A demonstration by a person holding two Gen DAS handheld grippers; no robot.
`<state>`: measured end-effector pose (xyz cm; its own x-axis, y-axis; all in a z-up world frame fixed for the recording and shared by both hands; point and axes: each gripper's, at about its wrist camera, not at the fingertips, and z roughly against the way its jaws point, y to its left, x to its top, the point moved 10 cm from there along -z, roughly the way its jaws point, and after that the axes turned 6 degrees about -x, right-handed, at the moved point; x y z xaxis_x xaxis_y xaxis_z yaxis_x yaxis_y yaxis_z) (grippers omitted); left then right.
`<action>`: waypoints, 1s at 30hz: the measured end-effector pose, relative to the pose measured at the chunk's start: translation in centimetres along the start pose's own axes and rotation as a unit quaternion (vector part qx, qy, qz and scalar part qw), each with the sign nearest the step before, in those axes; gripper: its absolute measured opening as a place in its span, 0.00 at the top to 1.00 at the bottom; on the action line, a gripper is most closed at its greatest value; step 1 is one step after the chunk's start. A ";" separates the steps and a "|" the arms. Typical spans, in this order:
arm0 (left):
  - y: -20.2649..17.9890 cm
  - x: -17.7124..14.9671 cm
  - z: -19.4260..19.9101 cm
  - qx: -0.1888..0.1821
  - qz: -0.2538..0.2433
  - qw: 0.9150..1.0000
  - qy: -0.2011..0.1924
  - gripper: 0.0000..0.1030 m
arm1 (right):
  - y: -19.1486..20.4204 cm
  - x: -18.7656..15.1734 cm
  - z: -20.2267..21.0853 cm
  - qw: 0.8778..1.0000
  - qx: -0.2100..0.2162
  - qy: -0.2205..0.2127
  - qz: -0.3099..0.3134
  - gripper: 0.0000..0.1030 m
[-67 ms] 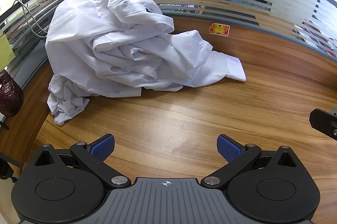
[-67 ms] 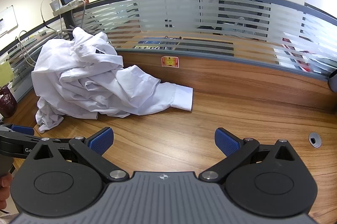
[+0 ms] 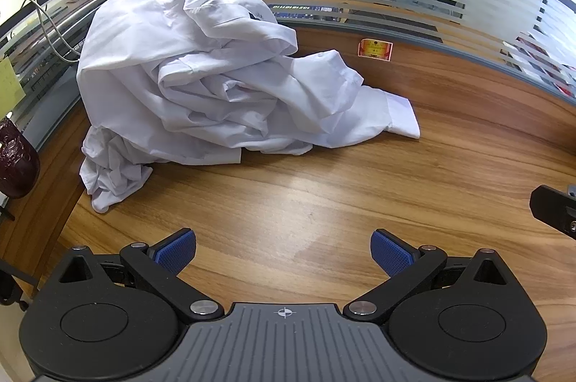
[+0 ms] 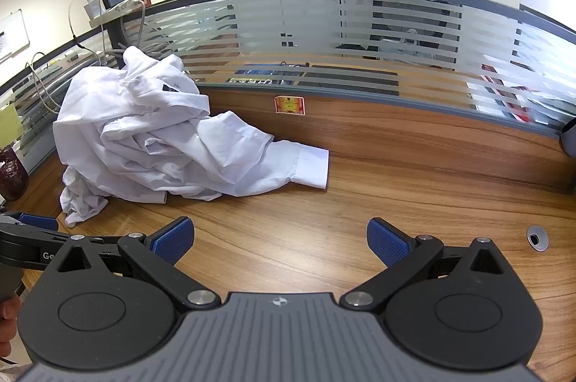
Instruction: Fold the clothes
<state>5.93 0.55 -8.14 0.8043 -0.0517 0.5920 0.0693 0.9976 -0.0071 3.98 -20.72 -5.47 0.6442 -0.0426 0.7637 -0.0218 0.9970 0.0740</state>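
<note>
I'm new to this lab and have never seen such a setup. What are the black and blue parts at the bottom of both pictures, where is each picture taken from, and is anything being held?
There is no robot arm here. A person holds a two-finger gripper in each hand, and each gripper carries a wide-angle camera that looks forward along its fingers. One picture comes from the left gripper, the other from the right gripper. The blue parts are the gripping pads. Both grippers are wide open, with nothing between the pads, so nothing is held. On the wooden desk lies a crumpled white shirt, unfolded, with one sleeve cuff stretched out flat. In the right view, the left gripper shows at the left edge, apart from the shirt.
</note>
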 end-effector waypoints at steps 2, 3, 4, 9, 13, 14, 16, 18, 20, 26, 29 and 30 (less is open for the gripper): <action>0.0 -0.1 -0.1 0.000 0.000 1.000 0.001 0.00 | 0.1 0.0 0.0 1.000 0.001 0.001 0.000 0.00; 0.0 -0.1 -0.1 0.000 0.000 1.000 0.001 0.00 | 0.1 0.0 0.0 1.000 0.002 0.001 0.000 0.00; 0.0 -0.1 -0.1 -0.001 0.000 1.000 0.001 0.00 | 0.2 0.0 0.0 1.000 0.002 0.001 0.000 0.00; -0.1 -0.3 -0.3 -0.001 -0.001 1.000 0.003 0.00 | -0.1 -0.1 0.0 1.000 0.005 0.002 0.000 0.00; -0.1 -0.4 -0.5 0.000 -0.001 1.000 0.003 0.00 | -0.2 -0.1 -0.1 1.000 0.006 0.002 0.001 0.00; -0.1 -0.5 -0.5 0.000 -0.001 1.000 0.004 0.00 | -0.1 -0.1 -0.2 1.000 0.005 0.003 0.001 0.00; 0.0 -0.5 -0.5 0.001 -0.001 1.000 0.004 0.00 | 0.0 -0.1 -0.2 1.000 0.005 0.004 0.000 0.00; 0.0 -0.6 -0.5 0.002 0.000 1.000 0.005 0.00 | 0.1 -0.1 -0.2 1.000 0.005 0.004 0.001 0.00; 0.0 -0.6 -0.6 0.002 0.001 1.000 0.006 0.00 | 0.1 0.0 -0.2 1.000 0.005 0.005 0.002 0.00; 0.2 -0.3 -0.5 0.001 0.001 1.000 0.010 0.00 | 0.2 0.1 -0.3 1.000 0.003 0.006 0.003 0.00; 0.3 -0.1 -0.5 0.001 0.002 1.000 0.012 0.00 | 0.1 0.1 -0.3 1.000 0.004 0.007 0.004 0.00; 0.3 -0.1 -0.5 0.001 0.003 1.000 0.012 0.00 | 0.2 0.1 -0.3 1.000 0.003 0.006 0.003 0.00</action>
<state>6.16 0.80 -8.62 0.8182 -0.0471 0.5730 0.0639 0.9979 -0.0093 4.29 -20.51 -5.62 0.6539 -0.0348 0.7558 -0.0310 0.9969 0.0727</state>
